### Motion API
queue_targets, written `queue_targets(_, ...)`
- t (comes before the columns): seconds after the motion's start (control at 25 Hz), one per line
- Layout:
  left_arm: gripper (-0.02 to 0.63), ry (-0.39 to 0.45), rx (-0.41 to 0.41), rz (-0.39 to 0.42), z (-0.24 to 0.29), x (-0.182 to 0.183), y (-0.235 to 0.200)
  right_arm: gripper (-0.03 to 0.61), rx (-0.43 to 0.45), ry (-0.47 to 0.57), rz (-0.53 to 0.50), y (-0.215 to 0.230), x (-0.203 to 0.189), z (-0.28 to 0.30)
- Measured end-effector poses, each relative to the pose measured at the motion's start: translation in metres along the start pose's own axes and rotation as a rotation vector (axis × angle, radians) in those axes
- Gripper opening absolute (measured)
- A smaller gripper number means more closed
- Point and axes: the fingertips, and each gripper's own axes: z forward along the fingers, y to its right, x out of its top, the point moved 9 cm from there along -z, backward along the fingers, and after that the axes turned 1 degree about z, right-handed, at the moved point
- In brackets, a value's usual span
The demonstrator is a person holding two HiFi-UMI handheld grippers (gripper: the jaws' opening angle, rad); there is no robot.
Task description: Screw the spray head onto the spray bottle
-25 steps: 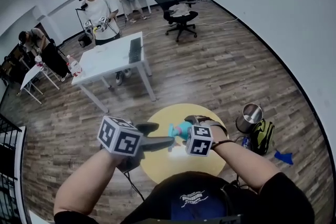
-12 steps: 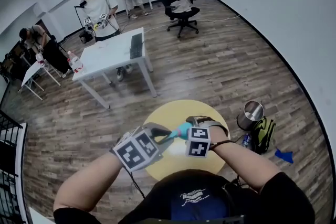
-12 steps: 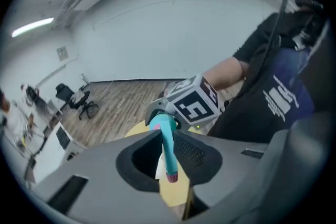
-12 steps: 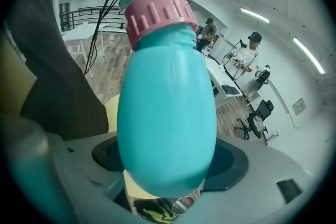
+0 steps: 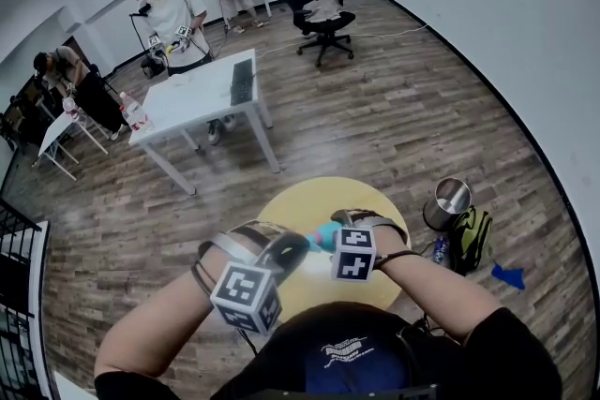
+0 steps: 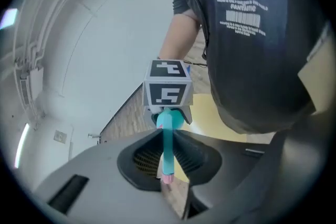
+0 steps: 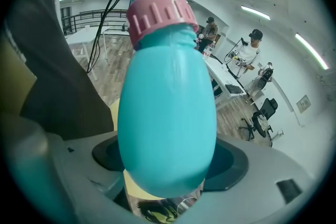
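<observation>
Gripping both parts at once: the right tongs [image 7: 168, 161] are spread wide and clamped on the fat teal belly of the spray bottle [image 7: 168, 113], one pad on each flank. The bottle's base sits nearest the camera and its neck runs away up-left. A pink ribbed collar [image 7: 156, 14] sits on the neck, and the teal spray head [image 6: 168, 139] rises beyond it toward the top-left of the right gripper view. The left tongs [image 6: 167, 168] have just been closing and are now clenched almost together on a slim teal limb of the spray head. That limb runs straight down the middle between the pads, with a small pink tip [image 6: 167, 179] at its near end. The rest of the head bulges out past the tong tips, directly under the right tongs' marker cube [image 6: 169, 89], so the two tools face each other nearly nose to nose. In the head view the bottle shows as a teal patch between the two tongs, held over the far half of the round yellow counter [image 5: 300, 201]. Whether it touches the top cannot be told. The left tongs' marker cube [image 5: 246, 297] hangs low, close to the person's body. How far the collar is threaded home is not readable from any view.
</observation>
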Motion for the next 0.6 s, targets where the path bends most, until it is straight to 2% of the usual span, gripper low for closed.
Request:
queue_targets(0.04, 0.077, 0.018, -0.009, -0.033, -0.003, 0.001, -0.004, 0.419, -0.002, 0.004, -0.006, -0.001, 0.001, -0.001)
queue_targets(0.12, 0.077, 0.019, -0.013, -0.033, -0.007, -0.001, -0.007, 0.419, -0.010, 0.008, -0.020, -0.001, 0.003, -0.003)
queue_targets(0.24, 0.077, -0.002, -0.002, 0.071, -0.009, -0.002, -0.003, 0.419, -0.014, 0.018, -0.035, -0.002, 0.007, -0.005)
queue_targets(0.44, 0.077, 0.000, 0.048, 0.362, -0.013, 0.008, 0.008, 0.419, 0.003, 0.027, -0.064, -0.006, 0.008, -0.003)
queue_targets(0.6, 0.078, -0.028, 0.104, 0.730, -0.020, 0.011, 0.021, 0.419, 0.077, 0.081, -0.045, -0.008, 0.008, -0.001)
